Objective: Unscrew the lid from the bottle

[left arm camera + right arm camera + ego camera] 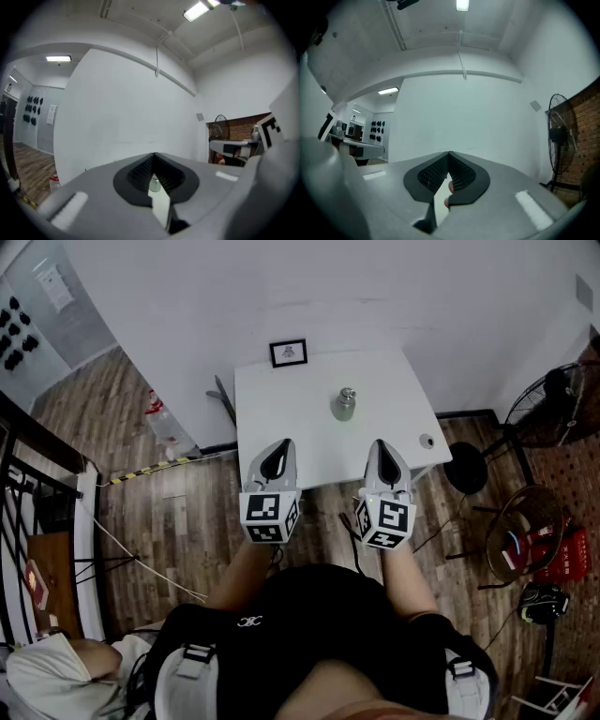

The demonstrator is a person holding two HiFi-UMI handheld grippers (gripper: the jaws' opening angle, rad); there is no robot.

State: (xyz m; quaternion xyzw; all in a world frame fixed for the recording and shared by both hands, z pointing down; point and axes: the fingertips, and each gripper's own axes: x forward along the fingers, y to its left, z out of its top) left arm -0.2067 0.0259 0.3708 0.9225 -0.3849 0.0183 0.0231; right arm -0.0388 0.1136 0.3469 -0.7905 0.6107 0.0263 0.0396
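Here, the left gripper (153,157) has its fingers brought together, the ribbed pads meeting at the tips with nothing caught between them. The right gripper (449,154) is the same: fingers closed on each other, holding nothing. In the head view, the left gripper (277,451) and the right gripper (382,451) lie side by side with a gap between them. Both point forward, their tips over the near edge of the white table (281,409). Behind each set of fingers sits that gripper's marker cube, with the person's forearms running back from there.

Ahead of the fingertips, and apart from both, the bottle (345,405) stands upright on the table. Its lid (347,394) is on top. It sits beyond the gap between the two grippers, somewhat nearer the right one's line than the left one's. Neither gripper touches it. A sliver of what looks like the same bottle (154,183) shows through the slit below the left fingers' tips.

Farther out beyond the bottle, a small framed picture (288,352) stands at the table's far edge against the white wall. To the right of the right fingers, a small round object (427,441) lies near the table's corner. Beyond that corner, on the wooden floor, stand a dark stool (466,465) and a fan (553,404).
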